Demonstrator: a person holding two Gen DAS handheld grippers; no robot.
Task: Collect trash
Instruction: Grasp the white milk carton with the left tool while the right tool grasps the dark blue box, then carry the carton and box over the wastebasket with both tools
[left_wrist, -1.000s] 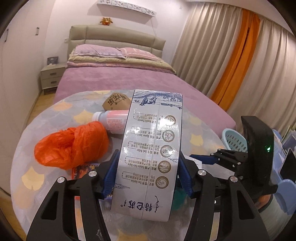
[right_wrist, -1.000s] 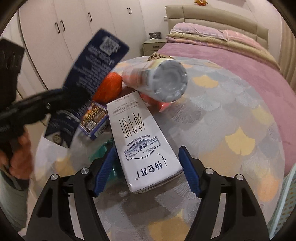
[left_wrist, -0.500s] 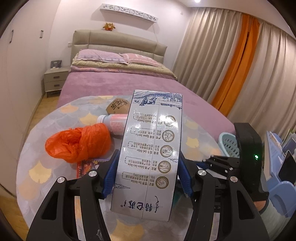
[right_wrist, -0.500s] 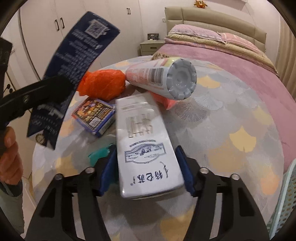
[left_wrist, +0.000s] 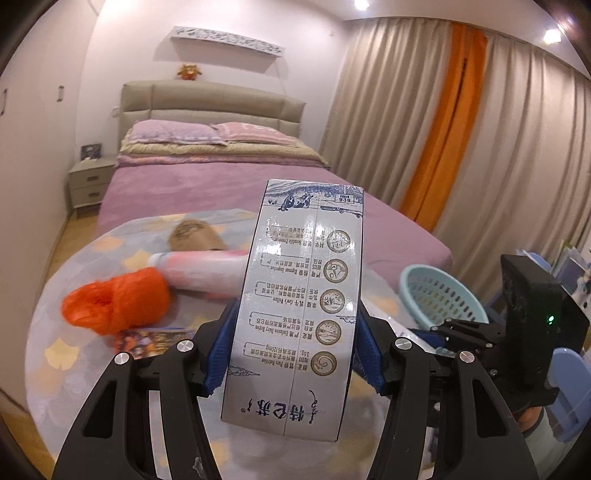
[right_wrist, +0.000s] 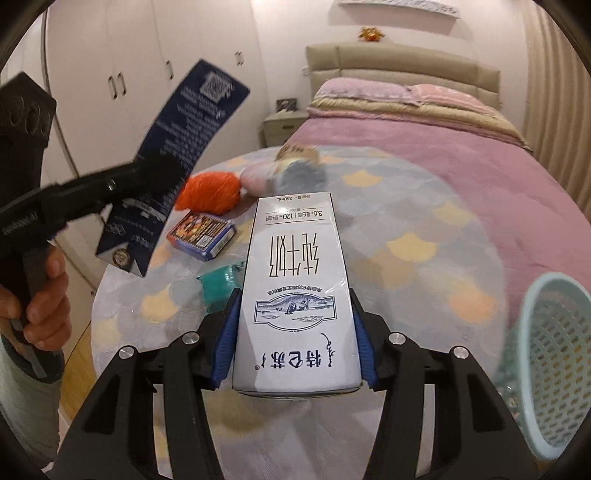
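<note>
**Two cartons are held, and the basket waits at the side**

The left gripper (left_wrist: 291, 354) is closed on a milk carton (left_wrist: 301, 306), the blue pads pressing its two long sides. The right gripper (right_wrist: 297, 343) has just closed its jaws on a second milk carton (right_wrist: 297, 295), and this carton is now clamped between the pads, lifted off the table. The mint basket (right_wrist: 550, 369), which is probably the place for the trash, stands low at the right, just beside the table edge.

What could go wrong: both cartons are glossy and held only near one end, so a quick swing may make one slip or turn in the pads. They look light and perhaps empty; a hard squeeze could crush them and loosen the grip. The two grippers are near each other, so they could collide if both go to the basket together. A carton released too early may hit the rim and fall on the floor.

The round table (right_wrist: 424, 236) has a pale cloth with yellow and grey fan shapes. On it remain an orange plastic bag (left_wrist: 114, 302), a pink bottle (left_wrist: 199, 273) lying on its side, a small colourful box (right_wrist: 201, 234), a teal wrapper (right_wrist: 219, 284) and a brown item (left_wrist: 195, 234). Behind is a bed (left_wrist: 229, 192) with purple cover, a nightstand (left_wrist: 86, 182), white wardrobes (right_wrist: 122, 74) and beige and orange curtains (left_wrist: 443, 129).
</note>
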